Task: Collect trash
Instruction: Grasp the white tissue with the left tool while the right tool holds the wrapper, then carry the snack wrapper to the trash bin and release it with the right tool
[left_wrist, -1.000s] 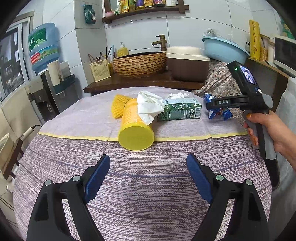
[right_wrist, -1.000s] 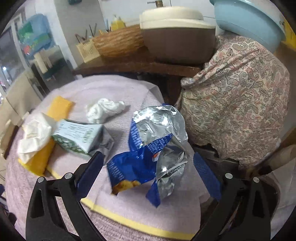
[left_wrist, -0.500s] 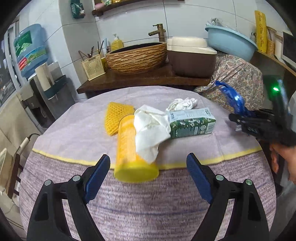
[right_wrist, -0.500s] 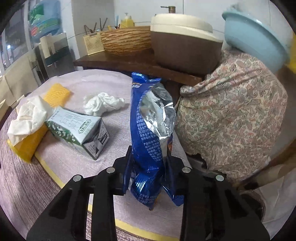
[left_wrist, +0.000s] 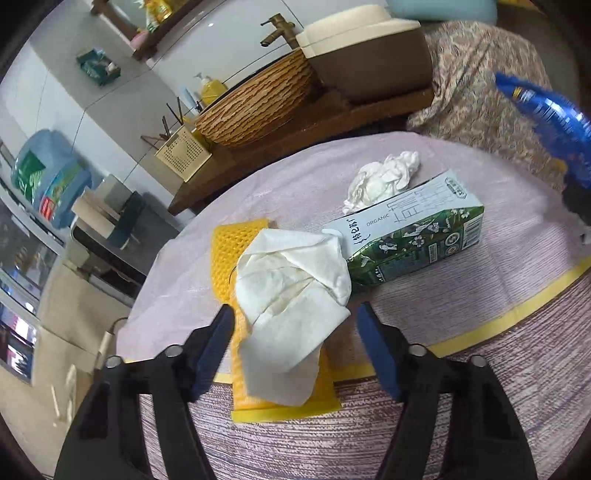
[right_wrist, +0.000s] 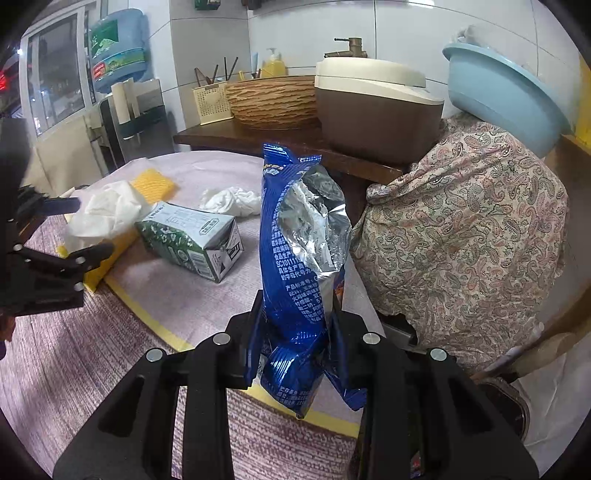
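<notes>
One piece is collected: the blue wrapper (right_wrist: 301, 258) stands clamped in the right tongs (right_wrist: 297, 325), lifted off the counter (right_wrist: 166, 288). The left tongs (left_wrist: 293, 332) are closing around the tissue (left_wrist: 291, 295) on the yellow cup (left_wrist: 280, 398), not yet gripping. Carton (left_wrist: 410, 240) and wad (left_wrist: 380, 177) remain.

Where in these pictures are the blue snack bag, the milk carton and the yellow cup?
blue snack bag (right_wrist: 295, 236), right wrist view, on its blue printed side.
milk carton (left_wrist: 413, 236), left wrist view, on its long side.
yellow cup (left_wrist: 225, 243), left wrist view, on its textured wall.
</notes>
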